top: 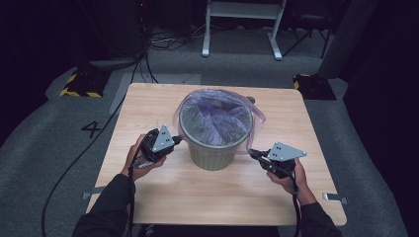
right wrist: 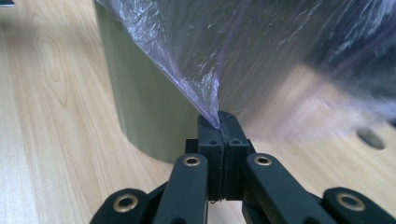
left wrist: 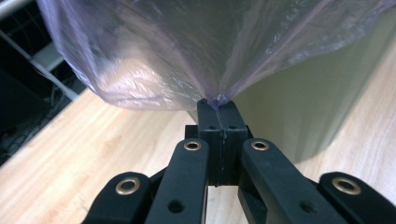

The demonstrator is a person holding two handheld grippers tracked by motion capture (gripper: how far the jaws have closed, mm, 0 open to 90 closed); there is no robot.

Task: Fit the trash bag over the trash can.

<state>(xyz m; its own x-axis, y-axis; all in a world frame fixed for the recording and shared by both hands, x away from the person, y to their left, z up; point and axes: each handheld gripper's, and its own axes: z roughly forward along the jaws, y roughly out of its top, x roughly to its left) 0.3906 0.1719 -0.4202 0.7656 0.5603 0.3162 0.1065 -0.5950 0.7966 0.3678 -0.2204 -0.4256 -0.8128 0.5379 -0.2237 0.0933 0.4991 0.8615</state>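
Dark floor and cables ring a pale wooden table [top: 148, 197], and near its middle stands a green bin [top: 213, 153] lined with a thin purple plastic bag [top: 216, 116] whose edge hangs folded over the rim.

At the bin's left side the left gripper [top: 177, 140] is clenched on the bag's overhanging edge — in the left gripper view the two black jaws stand pressed together with a pinch of the film [left wrist: 217, 99] caught at their tips, the bag fanning up and away from that point and the bin's green wall [left wrist: 299, 107] just beyond to the right.

On the opposite side the right gripper [top: 253, 154] grips the bag in the same way: the right gripper view shows its jaws closed flat on a gathered fold of plastic [right wrist: 215, 119], the film stretched taut upward from the tips — the bin's wall [right wrist: 140, 112] rising just behind and to the left, on the tabletop.

Each gripper sits low beside the bin, about halfway up its height.
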